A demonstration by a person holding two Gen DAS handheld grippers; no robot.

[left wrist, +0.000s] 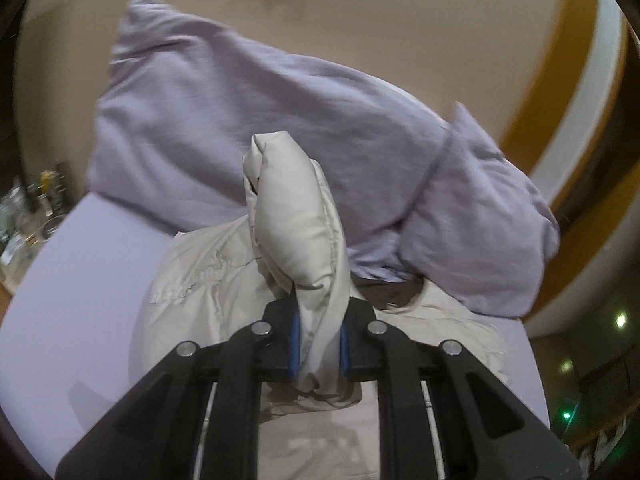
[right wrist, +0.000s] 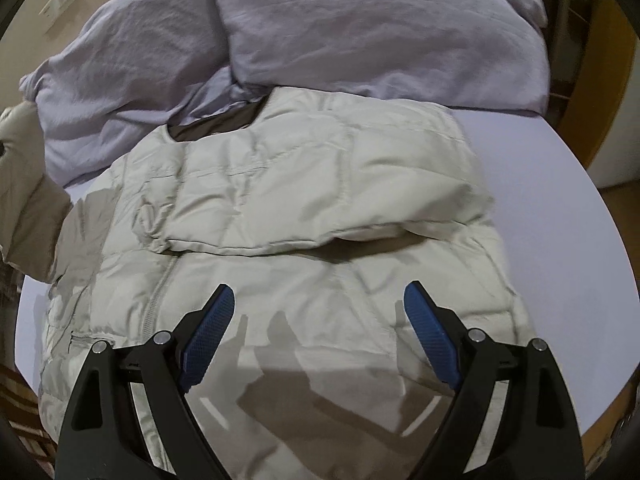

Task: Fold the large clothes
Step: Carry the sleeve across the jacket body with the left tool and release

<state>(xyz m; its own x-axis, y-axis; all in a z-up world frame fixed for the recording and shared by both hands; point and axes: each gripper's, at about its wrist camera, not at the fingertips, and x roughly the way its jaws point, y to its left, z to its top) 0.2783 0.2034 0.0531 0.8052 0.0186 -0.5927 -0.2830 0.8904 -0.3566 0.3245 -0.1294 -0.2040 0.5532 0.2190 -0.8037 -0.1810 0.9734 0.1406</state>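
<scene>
A pale beige quilted puffer jacket [right wrist: 320, 208] lies front-up on a lilac bed sheet [right wrist: 560, 184], its right sleeve folded across the chest. My left gripper [left wrist: 319, 344] is shut on the jacket's other sleeve [left wrist: 294, 216], which is lifted and stands up above the blue pads. That raised sleeve [right wrist: 20, 184] shows at the left edge of the right wrist view. My right gripper [right wrist: 319, 316] hovers open over the jacket's lower front, with nothing between its blue pads [right wrist: 208, 336].
Two lilac pillows [right wrist: 380, 28] lie at the head of the bed, just past the jacket's collar. A beige wall [left wrist: 360, 20] rises behind them. Bottles and clutter [left wrist: 32, 208] sit on a surface left of the bed. A wooden floor [right wrist: 624, 240] lies to the right.
</scene>
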